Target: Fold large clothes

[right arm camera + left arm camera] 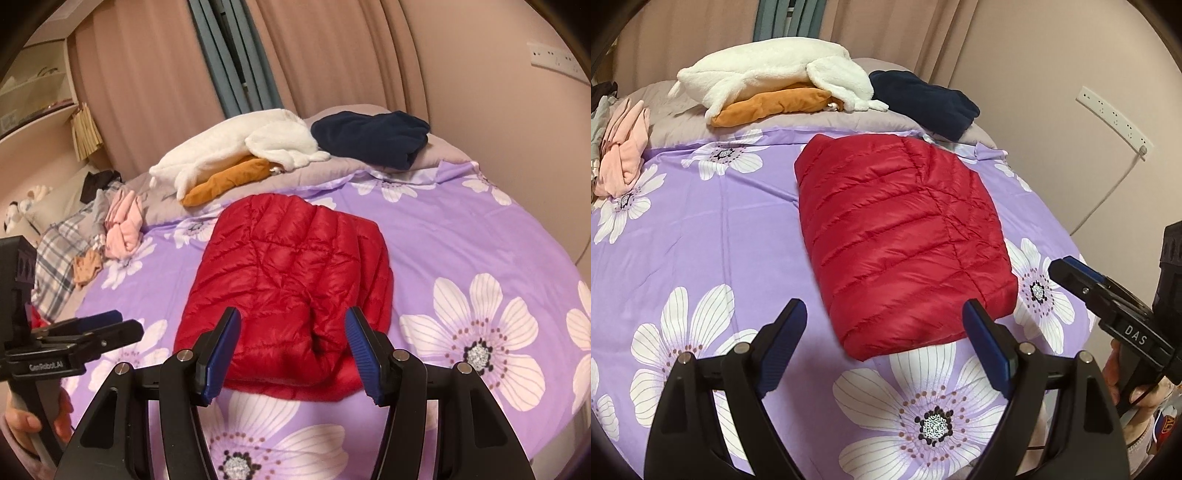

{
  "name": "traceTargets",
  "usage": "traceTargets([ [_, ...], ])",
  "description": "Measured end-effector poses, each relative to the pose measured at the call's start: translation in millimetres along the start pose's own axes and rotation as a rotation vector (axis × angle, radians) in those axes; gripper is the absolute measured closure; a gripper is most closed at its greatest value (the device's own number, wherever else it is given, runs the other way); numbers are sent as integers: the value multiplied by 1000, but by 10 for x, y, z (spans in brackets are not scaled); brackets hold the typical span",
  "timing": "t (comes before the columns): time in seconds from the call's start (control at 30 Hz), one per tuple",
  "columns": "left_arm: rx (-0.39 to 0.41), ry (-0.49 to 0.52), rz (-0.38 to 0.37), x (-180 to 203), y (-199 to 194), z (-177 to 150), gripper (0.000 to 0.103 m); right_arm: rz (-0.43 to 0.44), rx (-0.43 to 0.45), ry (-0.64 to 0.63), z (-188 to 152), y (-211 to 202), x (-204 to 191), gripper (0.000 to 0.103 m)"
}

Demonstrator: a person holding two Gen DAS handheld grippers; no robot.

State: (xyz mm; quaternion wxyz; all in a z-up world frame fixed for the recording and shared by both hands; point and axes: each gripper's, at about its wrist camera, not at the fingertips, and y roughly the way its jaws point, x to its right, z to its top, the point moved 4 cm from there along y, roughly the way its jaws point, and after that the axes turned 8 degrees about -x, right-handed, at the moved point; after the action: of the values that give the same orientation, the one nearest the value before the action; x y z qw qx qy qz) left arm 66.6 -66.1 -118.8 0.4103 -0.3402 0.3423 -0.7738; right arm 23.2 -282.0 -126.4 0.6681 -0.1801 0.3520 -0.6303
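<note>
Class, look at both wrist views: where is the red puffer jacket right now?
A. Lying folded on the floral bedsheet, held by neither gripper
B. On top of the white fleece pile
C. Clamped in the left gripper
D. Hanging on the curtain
A: the red puffer jacket lies folded on the floral bedsheet, and both the left gripper and the right gripper stand open, empty.

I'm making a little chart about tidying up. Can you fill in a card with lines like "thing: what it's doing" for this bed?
bed cover: purple with big white flowers
red puffy jacket: folded into a neat block, lying flat in the middle
white fluffy garment: piled on an orange garment at the far end
dark blue garment: folded, beside the white one
pink clothes: bunched at the far left edge
left gripper: fingers wide apart, holding nothing
right gripper: fingers apart, above the jacket's near edge, holding nothing
</note>
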Motion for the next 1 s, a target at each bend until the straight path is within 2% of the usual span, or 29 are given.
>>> traceTargets([
  [0.07,-13,-1,-6,9,32,-10,1,-6,-10,14,-5,19,23,44],
  [0.1,-14,-3,-7,7,51,-16,0,-6,-13,21,-9,26,31,43],
  [0.2,-33,-12,0,-10,140,-23,0,4,-35,74,-34,85,132,30],
  [0.37,-70,-97,-52,-211,317,9,0,96,-104,213,-85,265,435,29],
  [0.5,-82,-158,-85,-392,482,85,0,145,-156,329,-111,456,720,24],
  [0.73,-117,-297,-297,-649,946,287,0,341,-185,513,-62,899,1085,18],
  [0.87,-131,-373,-394,-758,1217,410,0,380,-184,565,15,1178,1186,17],
  [0.93,-134,-392,-424,-798,1313,463,0,409,-177,578,37,1250,1201,10],
  [1.0,-141,-399,-438,-819,1382,500,0,409,-170,595,32,1320,1261,8],
])
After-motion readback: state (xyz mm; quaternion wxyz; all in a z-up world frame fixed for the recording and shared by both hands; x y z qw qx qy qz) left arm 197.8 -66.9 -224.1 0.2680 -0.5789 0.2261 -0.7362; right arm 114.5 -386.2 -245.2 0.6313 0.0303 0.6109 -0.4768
